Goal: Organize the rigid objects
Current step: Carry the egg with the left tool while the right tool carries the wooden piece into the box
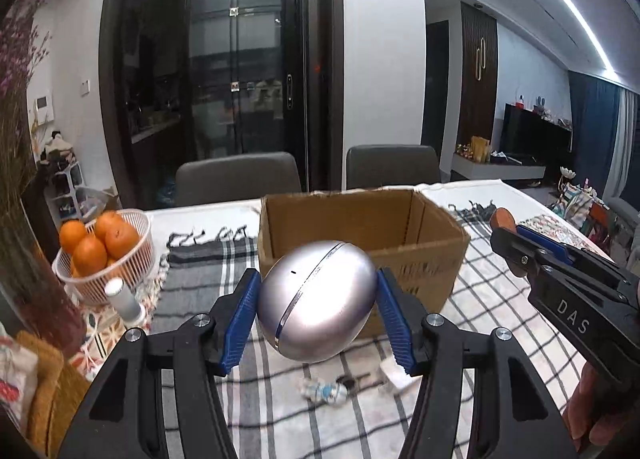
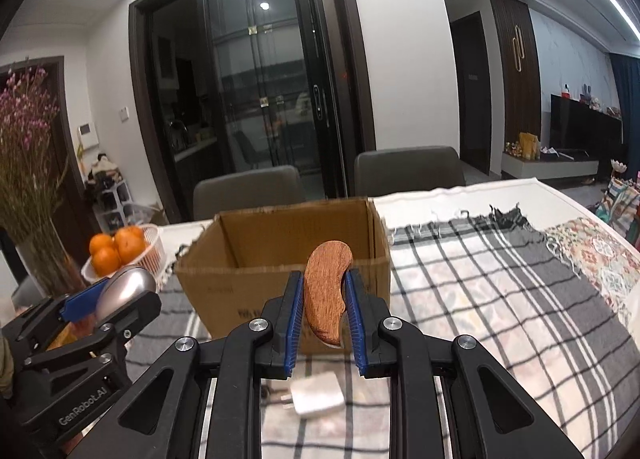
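My left gripper [image 1: 316, 313] clamps a silver egg-shaped case [image 1: 317, 301] between its blue pads, held up above the checked cloth [image 1: 480, 299] and just in front of the open cardboard box [image 1: 360, 227]. My right gripper [image 2: 323, 319] is closed on a curved wooden piece [image 2: 326, 291], which stands upright between the pads, its upper end showing against the box's near wall. The box sits straight ahead of both grippers, with two grey chairs [image 2: 248, 191] behind the table. To the left of the box a white basket [image 1: 132, 259] holds oranges [image 1: 104, 239], and a small white cylinder [image 1: 122, 299] stands just in front of it. Below the grippers, on the cloth, lie a white charger [image 2: 318, 399] and a small blue-and-white toy [image 1: 326, 393]. A vase of pink flowers [image 2: 24, 131] stands at the far left.
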